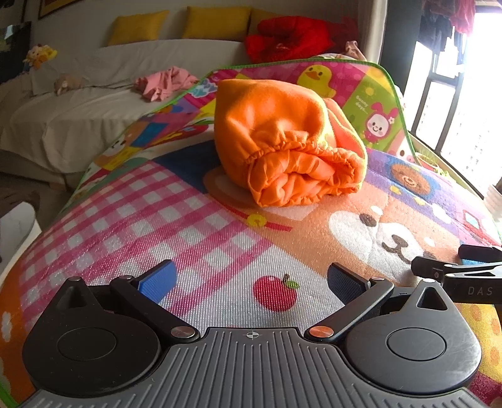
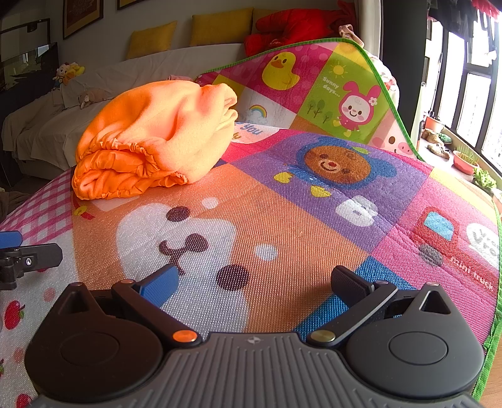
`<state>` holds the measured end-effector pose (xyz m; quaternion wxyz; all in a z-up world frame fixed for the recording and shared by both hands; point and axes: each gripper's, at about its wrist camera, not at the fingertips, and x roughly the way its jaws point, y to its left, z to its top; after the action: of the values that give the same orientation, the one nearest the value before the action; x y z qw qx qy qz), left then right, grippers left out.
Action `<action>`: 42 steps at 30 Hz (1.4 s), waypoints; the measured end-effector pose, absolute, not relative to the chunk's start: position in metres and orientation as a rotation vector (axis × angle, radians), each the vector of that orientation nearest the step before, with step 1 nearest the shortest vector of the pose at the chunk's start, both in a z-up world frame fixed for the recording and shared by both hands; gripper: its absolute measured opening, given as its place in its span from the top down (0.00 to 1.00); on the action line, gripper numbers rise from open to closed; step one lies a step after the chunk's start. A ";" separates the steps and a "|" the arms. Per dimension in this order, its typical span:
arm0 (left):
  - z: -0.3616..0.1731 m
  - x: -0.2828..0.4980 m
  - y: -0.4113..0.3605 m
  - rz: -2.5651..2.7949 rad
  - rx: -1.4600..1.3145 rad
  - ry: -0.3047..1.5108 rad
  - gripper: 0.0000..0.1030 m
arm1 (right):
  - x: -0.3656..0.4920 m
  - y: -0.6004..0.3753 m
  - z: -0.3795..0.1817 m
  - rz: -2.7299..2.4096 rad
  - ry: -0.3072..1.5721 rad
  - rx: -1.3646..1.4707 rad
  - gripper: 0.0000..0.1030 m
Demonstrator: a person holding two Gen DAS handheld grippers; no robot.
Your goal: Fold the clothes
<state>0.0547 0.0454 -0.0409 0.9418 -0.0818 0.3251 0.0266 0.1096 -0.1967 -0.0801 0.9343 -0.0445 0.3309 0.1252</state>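
An orange garment (image 1: 282, 141) with an elastic gathered hem lies bunched in a folded heap on the colourful cartoon play mat (image 1: 188, 226). It also shows in the right wrist view (image 2: 150, 138), at the upper left. My left gripper (image 1: 251, 279) is open and empty, low over the mat, well short of the garment. My right gripper (image 2: 254, 282) is open and empty, low over the mat, to the right of and short of the garment. Part of the right gripper (image 1: 458, 273) shows at the left view's right edge, and part of the left gripper (image 2: 22, 254) at the right view's left edge.
The mat (image 2: 313, 219) has its far end curled up. Behind it stands a sofa under a white cover (image 1: 94, 103) with a pink garment (image 1: 166, 83), yellow cushions (image 1: 216, 22) and a red item (image 1: 288, 37). Windows and plant pots (image 2: 464, 160) are at the right.
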 end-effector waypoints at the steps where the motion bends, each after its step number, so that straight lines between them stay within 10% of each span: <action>1: -0.041 0.054 0.046 0.053 -0.172 0.661 0.00 | 0.110 -0.197 -0.080 0.256 0.677 -0.091 0.00; 42: -0.041 0.051 0.053 0.039 -0.229 0.638 0.00 | 0.110 -0.198 -0.080 0.256 0.679 -0.090 0.00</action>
<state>0.0509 0.0525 -0.0408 0.9430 -0.1121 0.3129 0.0193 0.1098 -0.1975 -0.0797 0.9340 -0.0439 0.3318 0.1252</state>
